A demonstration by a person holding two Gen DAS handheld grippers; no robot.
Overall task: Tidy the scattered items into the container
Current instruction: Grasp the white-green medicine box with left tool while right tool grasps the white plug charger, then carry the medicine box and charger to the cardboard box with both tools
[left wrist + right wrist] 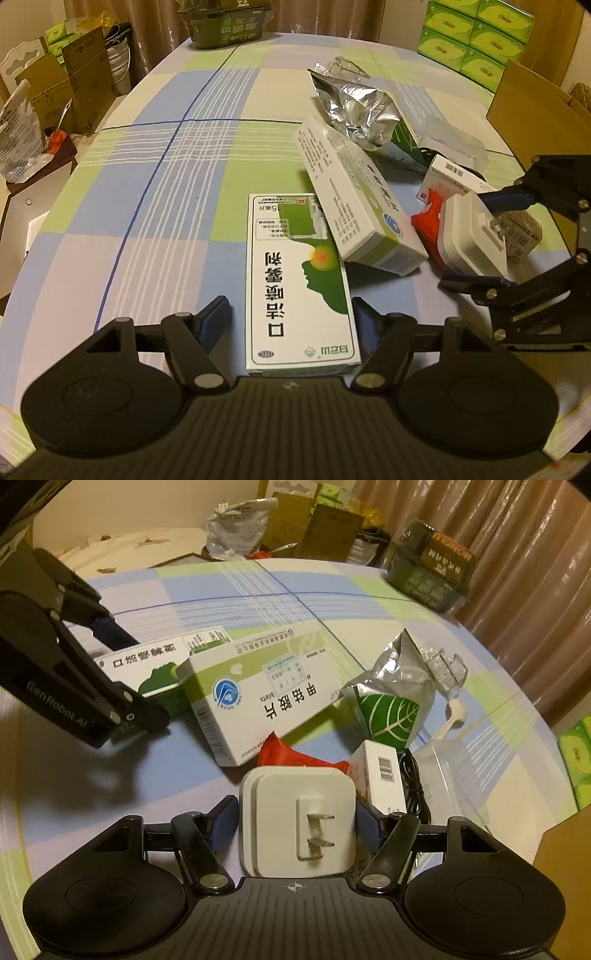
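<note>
A green-and-white spray box (301,295) lies flat on the checked tablecloth between the fingers of my left gripper (289,303). That gripper is open, with a gap at the left pad. The right wrist view shows the same box (147,664) with the left gripper (140,679) astride its end. My right gripper (295,805) is shut on a white plug charger (295,823), prongs facing the camera. The charger (472,236) sits low over the table. The dark green basket (225,29) stands at the table's far end, holding some boxes.
A white-and-green medicine box (266,698) leans on the spray box. Around the charger lie a red packet (291,757), a barcoded white box (380,775), a black cable (413,775), a foil pouch (391,701), a clear tub (450,775) and a spoon (454,712). A cardboard box (532,103) stands right.
</note>
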